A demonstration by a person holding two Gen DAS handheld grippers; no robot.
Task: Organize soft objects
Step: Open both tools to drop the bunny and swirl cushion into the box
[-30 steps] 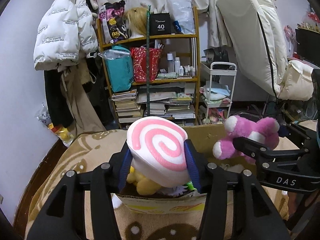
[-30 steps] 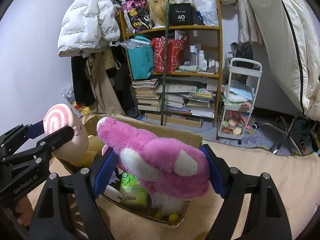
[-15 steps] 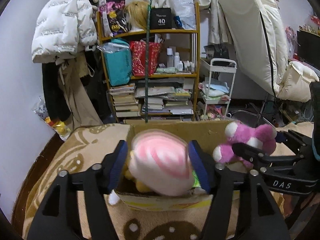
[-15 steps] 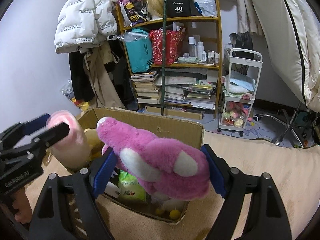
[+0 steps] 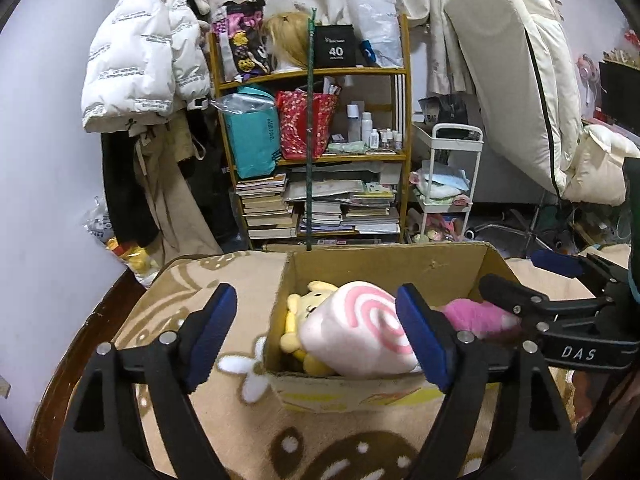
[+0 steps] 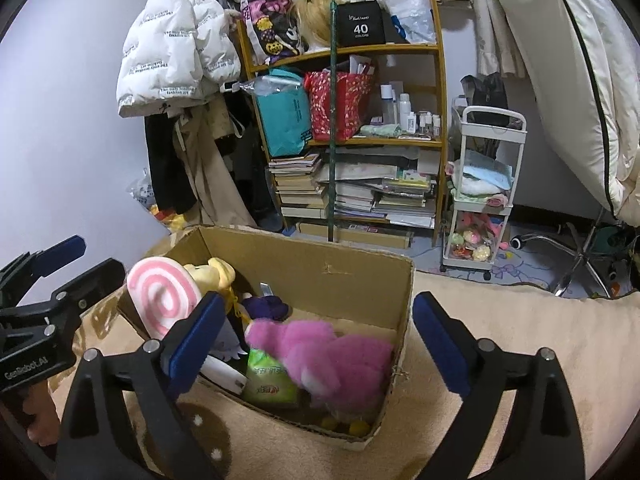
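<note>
Where half a second ago both jaws clamped toys, now spread wide and empty: left gripper [image 5: 316, 334], right gripper [image 6: 316, 340]; pink-swirl white plush [image 5: 360, 332] and fuzzy magenta plush [image 6: 332, 360] deposited in brown cardboard box [image 6: 360, 276], ready for next items.

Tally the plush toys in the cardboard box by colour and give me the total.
Pink-and-white swirl plush: 1
Yellow plush: 1
Purple plush: 1
Magenta plush: 1
Total: 4 showing in the cardboard box; anything buried beneath cannot be counted.
</note>
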